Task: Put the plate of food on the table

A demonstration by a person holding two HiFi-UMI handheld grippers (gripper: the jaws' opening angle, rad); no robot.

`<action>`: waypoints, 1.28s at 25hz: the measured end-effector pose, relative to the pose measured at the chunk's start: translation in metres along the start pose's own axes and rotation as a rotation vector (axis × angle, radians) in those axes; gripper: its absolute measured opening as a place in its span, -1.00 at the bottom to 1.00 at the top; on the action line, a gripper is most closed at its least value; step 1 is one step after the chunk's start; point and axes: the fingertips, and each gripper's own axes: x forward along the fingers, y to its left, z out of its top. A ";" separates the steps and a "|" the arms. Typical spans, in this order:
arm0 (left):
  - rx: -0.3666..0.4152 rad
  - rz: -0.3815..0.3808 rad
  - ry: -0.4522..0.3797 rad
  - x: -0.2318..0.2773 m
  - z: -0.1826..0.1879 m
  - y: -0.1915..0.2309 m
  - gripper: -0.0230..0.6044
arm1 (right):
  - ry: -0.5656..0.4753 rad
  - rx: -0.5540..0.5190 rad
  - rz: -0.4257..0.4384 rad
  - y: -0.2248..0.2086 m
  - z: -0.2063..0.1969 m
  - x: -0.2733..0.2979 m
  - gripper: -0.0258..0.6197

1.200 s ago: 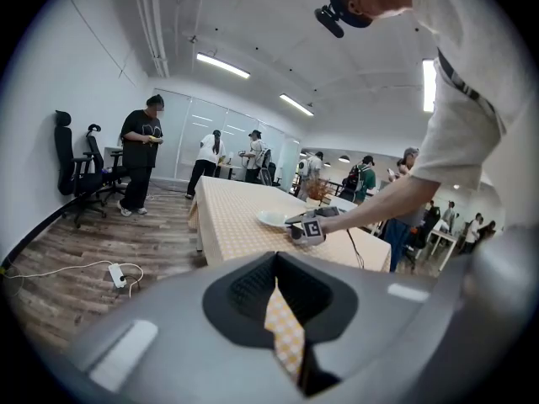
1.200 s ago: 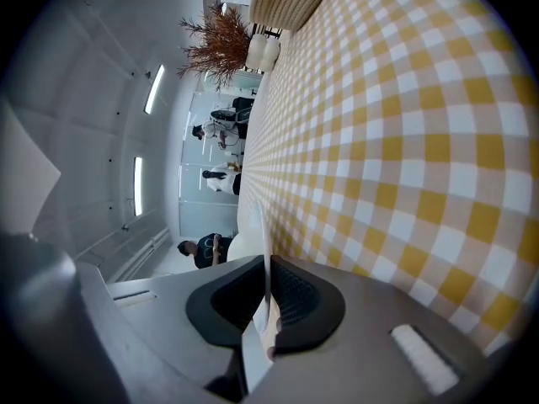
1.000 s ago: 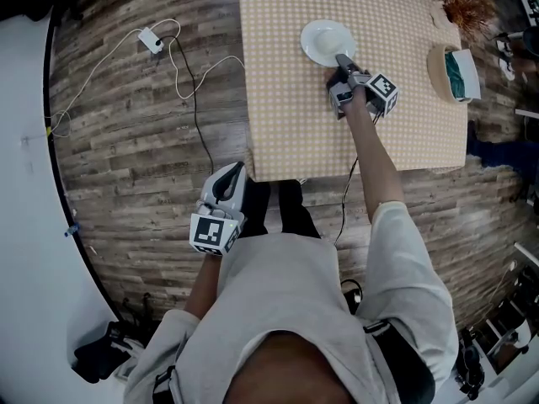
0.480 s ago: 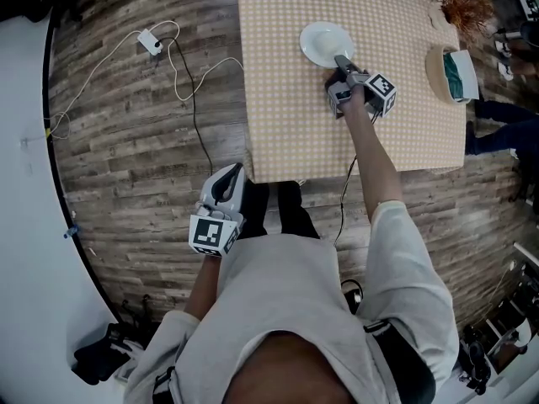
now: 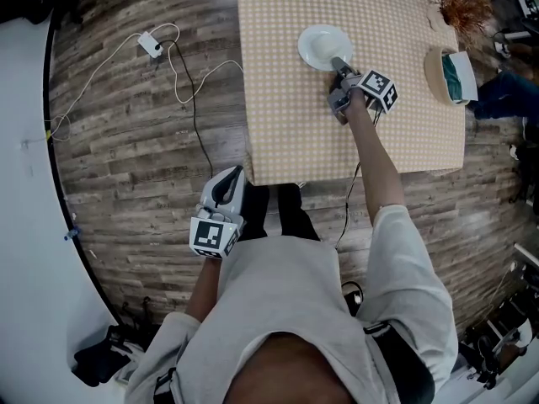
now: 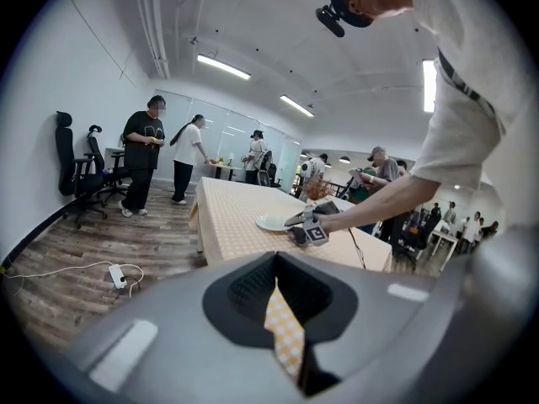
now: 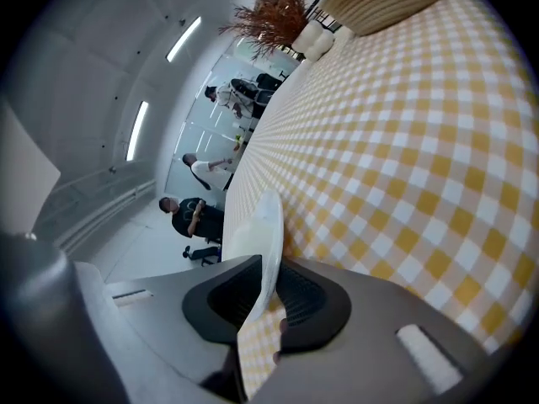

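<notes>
Where the yellow-and-white checked cloth covers the table [image 5: 278, 99], we see the white plate [image 5: 324, 45] lying flat on it, well in from the near edge and closer to the far side. Its near rim stands between the jaws of the right gripper [image 5: 338, 61], which reaches out over the cloth at the end of a stretched arm. In the right gripper view, that rim runs edge-on up through the slit between the two dark pads. The jaws have just been opening, and they stand a little apart around the rim rather than clamped on it. The marker cube [image 5: 379, 89] sits on the gripper's body, just behind the jaws. Further right on the same table we find a round woven basket [image 5: 445, 72] holding something teal, and beyond it, at the far corner, a bunch of dried brown stems [image 5: 466, 5]. The left gripper [image 5: 227, 178] hangs well apart from all this, off the table by the person's body, above the wood-plank floor [image 5: 126, 158]. In the left gripper view its jaws meet at the tips with nothing between them, and only a thin wedge of the checked cloth shows through lower down. On the floor to the left lie a white power strip [image 5: 152, 39] and its looping cable. That view also takes in several people standing at the back of the room, and a black office chair [image 6: 72, 171] by the wall.
</notes>
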 end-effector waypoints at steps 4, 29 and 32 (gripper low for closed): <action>0.000 -0.008 0.000 0.001 -0.001 -0.003 -0.90 | 0.060 -0.134 -0.010 0.006 -0.001 -0.001 -0.70; 0.011 -0.037 -0.011 0.006 0.006 -0.013 -0.90 | 0.413 -0.959 -0.113 0.004 -0.046 -0.011 -0.25; 0.015 -0.038 -0.014 0.007 0.008 -0.014 -0.90 | 0.409 -1.017 -0.155 0.001 -0.046 -0.012 -0.29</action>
